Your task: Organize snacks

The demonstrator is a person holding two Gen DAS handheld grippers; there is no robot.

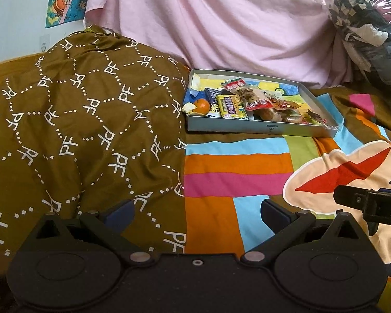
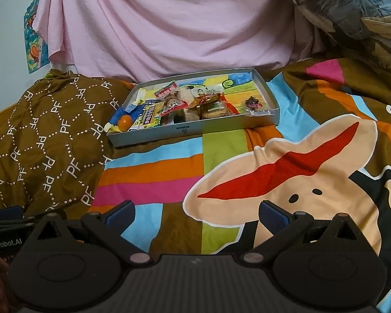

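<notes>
Likely light, crinkly, slippery snack packets [image 2: 185, 104] in tray [image 2: 195, 129] | pinch edges | both hand-held grippers [image 1: 196, 212] [image 2: 196, 212] wide open, empty

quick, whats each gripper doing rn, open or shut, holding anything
Left gripper: open, holding nothing, above the bedspread.
Right gripper: open, holding nothing, short of the snack tray.

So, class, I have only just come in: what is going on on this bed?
A person holds two grippers over a colourful bedsheet. The left gripper and the right gripper are both open and hold nothing. Ahead lies a shallow grey tray with a small orange, a yellow packet and other wrapped snacks inside. Neither gripper touches the tray.
</notes>
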